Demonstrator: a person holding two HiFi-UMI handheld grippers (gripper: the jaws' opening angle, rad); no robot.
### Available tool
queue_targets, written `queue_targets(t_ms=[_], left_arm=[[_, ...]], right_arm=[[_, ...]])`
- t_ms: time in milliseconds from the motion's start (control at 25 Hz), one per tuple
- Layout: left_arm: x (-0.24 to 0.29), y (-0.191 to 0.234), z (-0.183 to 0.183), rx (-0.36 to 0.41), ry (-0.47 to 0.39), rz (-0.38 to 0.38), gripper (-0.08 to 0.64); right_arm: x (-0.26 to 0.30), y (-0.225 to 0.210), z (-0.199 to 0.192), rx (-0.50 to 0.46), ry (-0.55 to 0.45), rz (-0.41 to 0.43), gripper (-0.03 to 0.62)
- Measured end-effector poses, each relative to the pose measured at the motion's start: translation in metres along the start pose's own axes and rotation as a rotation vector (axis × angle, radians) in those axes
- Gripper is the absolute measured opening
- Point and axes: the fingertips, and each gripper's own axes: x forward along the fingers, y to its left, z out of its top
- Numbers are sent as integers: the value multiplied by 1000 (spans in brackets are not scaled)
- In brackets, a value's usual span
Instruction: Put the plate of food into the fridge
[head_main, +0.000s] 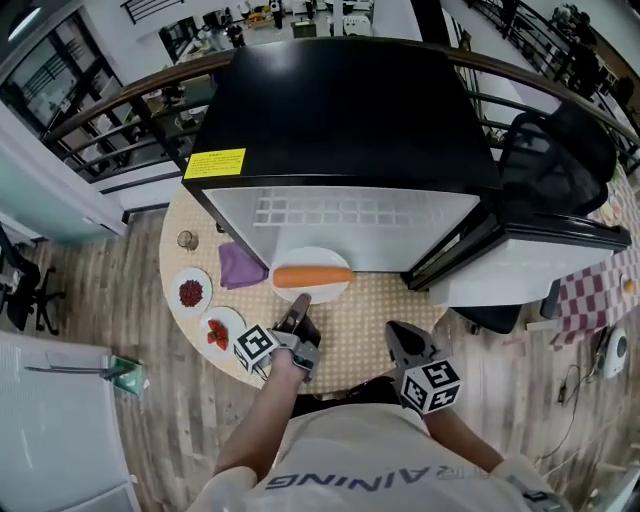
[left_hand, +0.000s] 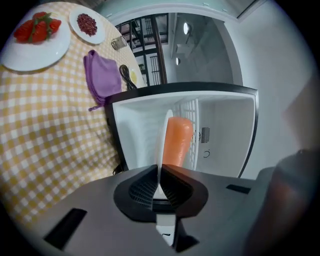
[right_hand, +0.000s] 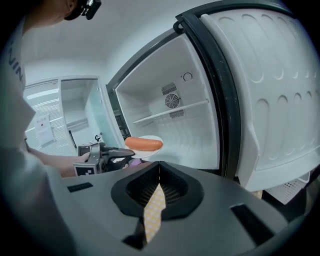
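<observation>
A round white plate (head_main: 312, 257) bearing a long orange sausage (head_main: 313, 276) is held level at the mouth of the black-topped white compact fridge (head_main: 340, 100), its near rim pinched between the closed jaws of the left gripper (head_main: 303, 300). The fridge door (head_main: 540, 255) is seen swung wide to the right, and the plate is raised clear of the round table with the yellow checked cloth (head_main: 365, 320). By this showing, the plate is yet to be carried inside, set down and released. The right gripper (head_main: 398, 332) is held nearby to the right, its jaws closed on nothing. The yellow label (head_main: 214, 163) on the fridge top cannot be read; "AINING" is legible on the white shirt (head_main: 380, 470).
</observation>
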Motion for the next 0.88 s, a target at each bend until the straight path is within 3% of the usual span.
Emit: queue_targets(t_ms=[440,640,880], left_arm=[[100,24,33,9,-5,95,25],[125,26,43,-7,-10,119,25],[146,33,49,30,3,181,32]], right_arm=[[-1,4,-9,4,32,-56,21],[-1,6,-11,6,38,-58,21],[-2,-1,-15,11,47,-64,21]])
